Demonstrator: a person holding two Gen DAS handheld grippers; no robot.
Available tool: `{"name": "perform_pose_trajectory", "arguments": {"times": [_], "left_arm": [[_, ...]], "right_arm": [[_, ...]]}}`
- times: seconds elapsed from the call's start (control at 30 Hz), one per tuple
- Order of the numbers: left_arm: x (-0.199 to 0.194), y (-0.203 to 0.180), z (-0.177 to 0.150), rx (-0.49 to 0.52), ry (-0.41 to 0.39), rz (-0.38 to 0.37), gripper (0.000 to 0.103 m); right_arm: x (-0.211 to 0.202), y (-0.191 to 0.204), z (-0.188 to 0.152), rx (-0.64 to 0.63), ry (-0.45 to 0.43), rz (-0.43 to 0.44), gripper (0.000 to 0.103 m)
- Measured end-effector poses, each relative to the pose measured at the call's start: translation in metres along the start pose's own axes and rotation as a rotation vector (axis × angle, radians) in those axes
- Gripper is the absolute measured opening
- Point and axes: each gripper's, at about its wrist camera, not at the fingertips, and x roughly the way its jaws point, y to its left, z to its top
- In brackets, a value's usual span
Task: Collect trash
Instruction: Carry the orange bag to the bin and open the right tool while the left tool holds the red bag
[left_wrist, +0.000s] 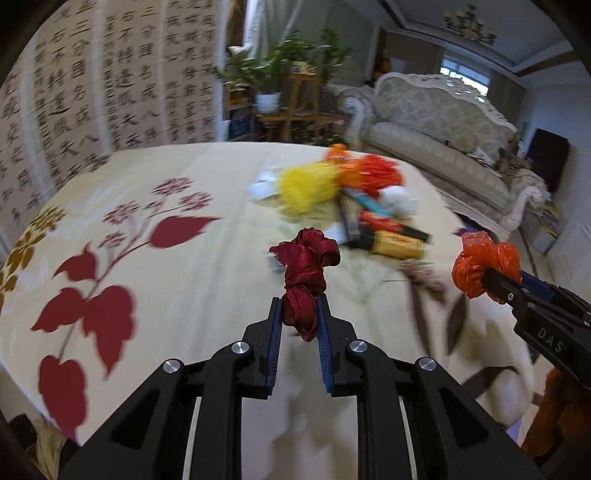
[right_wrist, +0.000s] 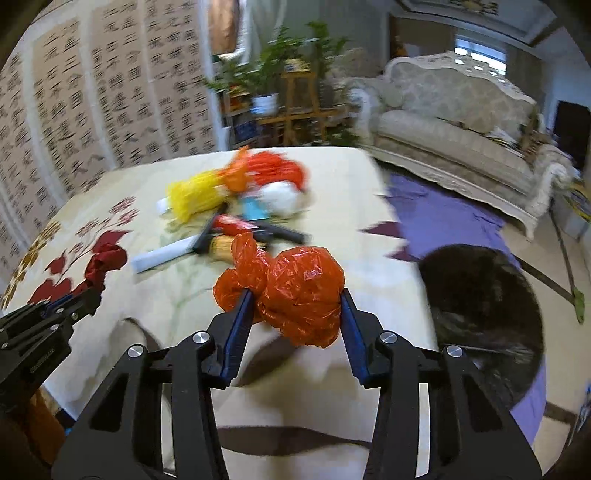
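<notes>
Each hand-held gripper is clamped on 1 piece of trash above the worktop (left_wrist: 184, 295), the left hand-held gripper (left_wrist: 300, 317) on a red ribbon (left_wrist: 304, 273) and the right hand-held gripper (right_wrist: 295, 314) on an orange bag (right_wrist: 295, 291), so next I think both go into the black bin (right_wrist: 480, 314) past the right edge.

The left claw (left_wrist: 300, 314) holds a knotted ribbon bundle (left_wrist: 304, 280) over the near part of the bench (left_wrist: 184, 266), and the right claw (right_wrist: 295, 317) holds a crumpled plastic bag (right_wrist: 291, 291) to its right, nearer the bench's right edge. Beyond both, toward the far side of the bench, lies a heap of trash (left_wrist: 343, 206) (blurred, its pieces hard to tell apart). Right of the bench, on the floor, sits a round bin (right_wrist: 484, 314) on a spread sheet (right_wrist: 443, 218). A sofa (left_wrist: 436, 122) stands behind that, potted plants (left_wrist: 280, 74) behind the bench, and a wall of writing (left_wrist: 92, 92) to the left.
</notes>
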Motion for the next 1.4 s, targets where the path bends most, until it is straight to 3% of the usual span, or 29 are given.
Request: {"name": "perform_pose_trajectory", "arguments": {"times": [0.3,0.53,1.23,1.3,1.37,1.4], "left_arm": [[0.008,-0.088,0.011,0.129,-0.020,-0.137,0.019],[0.019,-0.148,0.014,0.221,-0.017,-0.209,0.019],[0.067,-0.241,0.016,0.366,0.027,-0.239,0.019],[0.070,-0.244,0.016,0.373,0.029,-0.229,0.024],[0.073,-0.245,0.016,0.377,0.029,-0.211,0.038],[0.074,-0.245,0.016,0.374,0.024,-0.200,0.049]], "right_arm": [[-0.017,-0.103,-0.011,0.176,-0.030,-0.192,0.045],[-0.018,-0.160,-0.024,0.262,-0.029,-0.277,0.045],[0.011,-0.220,-0.024,0.330,-0.024,-0.287,0.045],[0.014,-0.223,-0.025,0.333,-0.018,-0.286,0.046],[0.017,-0.225,-0.026,0.335,-0.011,-0.282,0.047],[0.019,-0.226,-0.027,0.340,-0.005,-0.280,0.052]]}}
